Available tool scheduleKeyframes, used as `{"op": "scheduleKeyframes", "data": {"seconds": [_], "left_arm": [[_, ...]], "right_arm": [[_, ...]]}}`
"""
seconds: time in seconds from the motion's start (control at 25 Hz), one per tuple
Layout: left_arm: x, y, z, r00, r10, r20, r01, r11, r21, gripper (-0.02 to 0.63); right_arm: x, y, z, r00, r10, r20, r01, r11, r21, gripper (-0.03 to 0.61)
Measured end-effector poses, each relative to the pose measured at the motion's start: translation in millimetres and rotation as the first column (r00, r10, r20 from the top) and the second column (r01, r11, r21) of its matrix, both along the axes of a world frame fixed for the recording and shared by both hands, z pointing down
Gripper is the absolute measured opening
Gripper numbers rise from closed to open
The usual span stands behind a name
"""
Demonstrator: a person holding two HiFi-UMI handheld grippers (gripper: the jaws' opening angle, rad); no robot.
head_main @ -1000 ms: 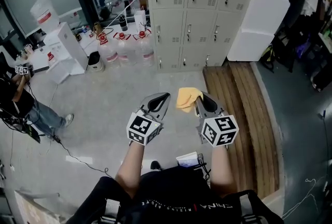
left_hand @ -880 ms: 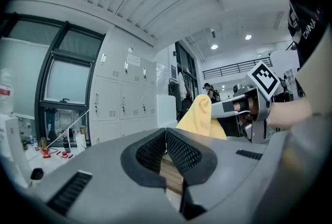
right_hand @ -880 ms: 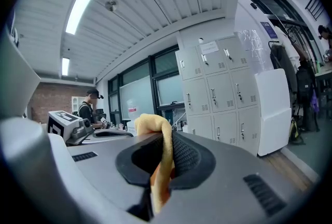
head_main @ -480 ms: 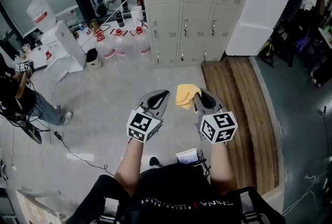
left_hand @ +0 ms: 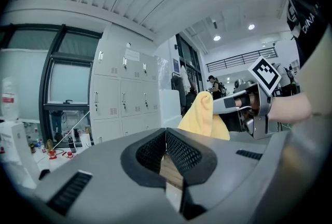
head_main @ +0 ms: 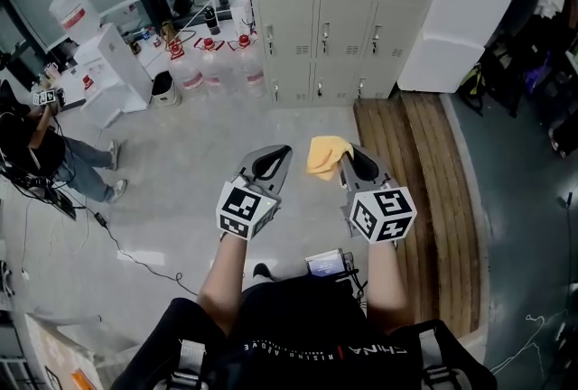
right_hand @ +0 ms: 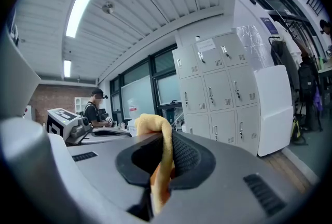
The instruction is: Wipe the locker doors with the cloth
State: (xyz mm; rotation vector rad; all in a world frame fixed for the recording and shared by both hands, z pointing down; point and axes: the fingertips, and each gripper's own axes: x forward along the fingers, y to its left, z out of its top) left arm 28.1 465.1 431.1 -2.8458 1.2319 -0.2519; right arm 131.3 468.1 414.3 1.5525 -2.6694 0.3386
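Carrying nothing at the left: left gripper (head_main: 279, 151) shut tip to tip, with only floor showing through the slit below the pads. Just beside it to the right, pinching a yellow cloth (head_main: 326, 153) in the right gripper (head_main: 349, 157), clamped on one fold, with a soft hump bulging above the tips and a thin tail hanging below between the jaws.

Looks light, soft and limp. Drapes and bunches freely, offers no stiffness, and probably folds over on itself when pressed against a flat door. Nothing fragile about it, and not likely to slip out of the mesh pads.

Seems held securely enough as gripped now. Better, perhaps, to take a thicker gathered bunch near the middle, leaving a broad pad proud of the tips to meet the metal.

Well apart from the locker doors (head_main: 325, 27), ahead across the floor, and not yet touching any of them.
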Motion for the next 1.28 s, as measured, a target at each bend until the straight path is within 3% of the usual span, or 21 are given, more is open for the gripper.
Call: {"op": "scheduleKeyframes", "data": {"seconds": [0.28,0.52,0.92,1.28], "left_arm": [[4.6,-5.6,14.8,0.998,-0.061,-0.007,0.061,0.998,-0.019,0.02],[0.6,-42.1,18.8,0.998,-0.056,-0.029,0.056,0.998,-0.013,0.02],[-20.1,-180.9,13.3,0.999,0.001,-0.049,-0.001,1.0,-0.01,0.02],[-69.6,-293.9,4.1,0.998,0.057,-0.032,-0.057,0.998,0.004,0.02]], "right_arm": [[17.3,-15.5,16.4,0.999,-0.023,0.046,0.024,0.999,-0.028,0.051],[11.3,-49.4,24.7,0.999,-0.027,0.037,0.029,0.999,-0.033,0.051],[-5.9,-170.3,13.6,0.999,0.05,0.013,-0.05,0.999,-0.021,0.051],[-62.0,-278.3,6.8,0.995,0.1,0.007,-0.1,0.995,-0.011,0.051]]}}
